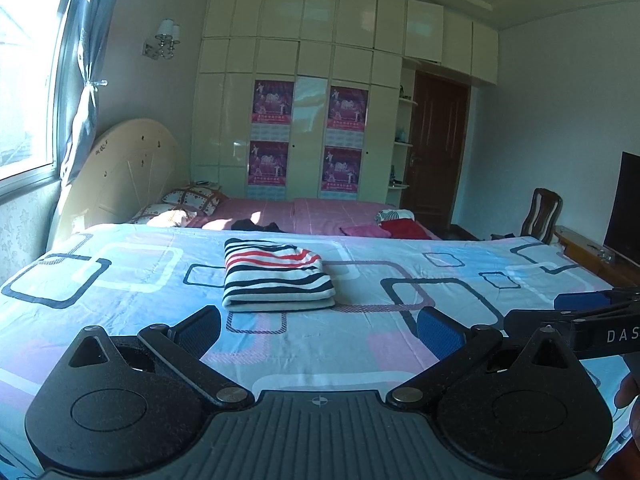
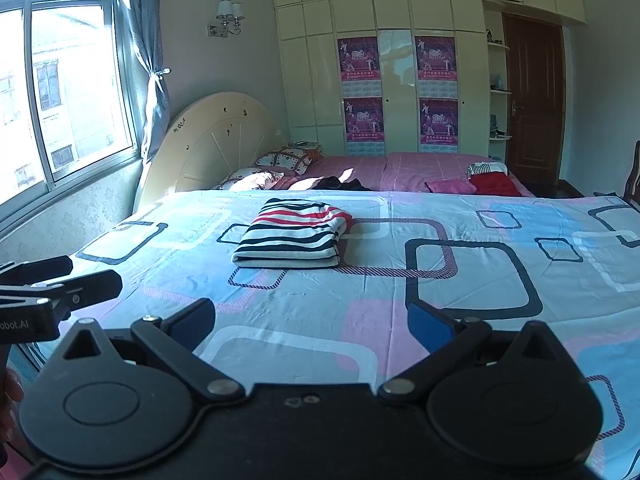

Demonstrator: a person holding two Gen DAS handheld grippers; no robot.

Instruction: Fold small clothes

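From my left wrist, my left tongs (image 1: 318,330) gape wide and hold nothing. The striped garment (image 1: 276,276) lies folded into a neat rectangle on the bed (image 1: 120,300), well ahead of me; that piece looks done. Other clothes (image 1: 394,224) wait far back on the pink cover. My right tongs (image 1: 568,308) show "DAS".

From my right wrist, the right tongs (image 2: 312,320) are wide open and empty too. The left tool reads "obot.AI".
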